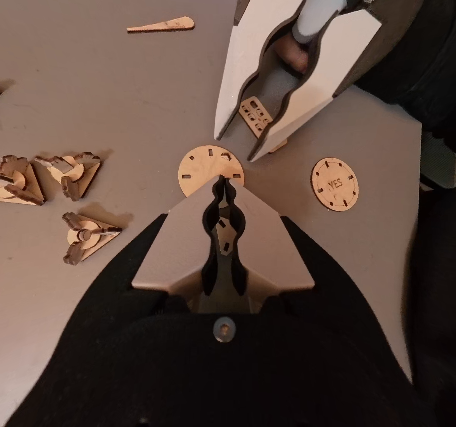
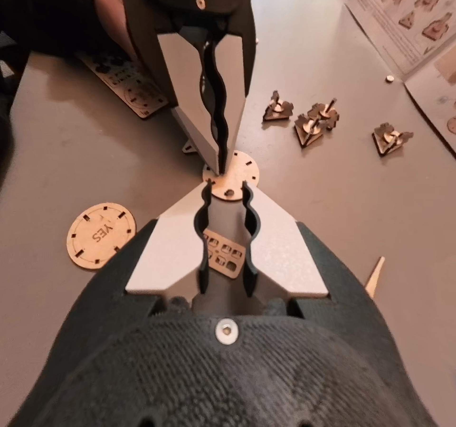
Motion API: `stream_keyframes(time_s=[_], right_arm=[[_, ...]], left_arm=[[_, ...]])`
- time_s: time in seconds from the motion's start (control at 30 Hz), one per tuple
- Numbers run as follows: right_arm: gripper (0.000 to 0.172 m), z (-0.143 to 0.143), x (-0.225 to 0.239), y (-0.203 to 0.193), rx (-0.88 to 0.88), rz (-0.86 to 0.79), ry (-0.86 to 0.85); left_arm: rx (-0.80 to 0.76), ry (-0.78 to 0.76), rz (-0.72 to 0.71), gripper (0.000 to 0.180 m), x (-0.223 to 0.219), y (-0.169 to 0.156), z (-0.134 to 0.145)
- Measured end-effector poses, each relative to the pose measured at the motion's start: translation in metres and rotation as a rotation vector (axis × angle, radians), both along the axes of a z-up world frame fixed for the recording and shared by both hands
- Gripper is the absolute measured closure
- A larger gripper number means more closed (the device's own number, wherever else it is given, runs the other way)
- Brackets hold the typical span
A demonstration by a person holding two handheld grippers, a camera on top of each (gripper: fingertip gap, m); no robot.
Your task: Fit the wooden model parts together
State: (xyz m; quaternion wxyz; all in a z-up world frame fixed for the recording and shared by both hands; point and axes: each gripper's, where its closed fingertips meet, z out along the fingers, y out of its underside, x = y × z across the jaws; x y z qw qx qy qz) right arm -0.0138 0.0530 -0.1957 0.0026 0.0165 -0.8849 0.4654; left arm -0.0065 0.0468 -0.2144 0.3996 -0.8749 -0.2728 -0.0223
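pale wood slotted disc | grey table | white fingers, black pads

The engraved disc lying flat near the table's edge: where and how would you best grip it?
Probably by its rim. The engraved disc lies flat on the table, a thin plate with no raised part, so the fingers should straddle it edge to edge, coming from above or from the table-edge side, where nothing crowds it. The slots look too small to hook.
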Motion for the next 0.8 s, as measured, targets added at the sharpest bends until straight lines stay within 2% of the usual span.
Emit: stream_keyframes(time_s=[0.23, 0.5, 0.63, 0.73, 0.8], right_arm=[[0.147, -0.011, 0.002, -0.003, 0.066, 0.009, 0.018], [0.166, -0.015, -0.001, -0.003, 0.093, -0.012, 0.033], [0.168, -0.015, -0.004, -0.003, 0.089, -0.028, 0.052], [0.168, -0.001, -0.007, -0.005, 0.004, -0.050, 0.049], [0.168, 0.023, -0.009, -0.010, -0.142, -0.079, -0.019]], left_arm=[[-0.002, 0.002, -0.001, 0.180, 0.000, 0.000, 0.000], [-0.002, 0.004, -0.001, 0.180, 0.000, 0.000, 0.000], [0.018, -0.001, 0.010, 0.180, -0.001, 0.000, 0.002], [0.115, 0.047, 0.037, 0.172, -0.008, 0.002, 0.020], [0.182, 0.156, 0.043, 0.164, -0.013, 0.003, 0.040]])
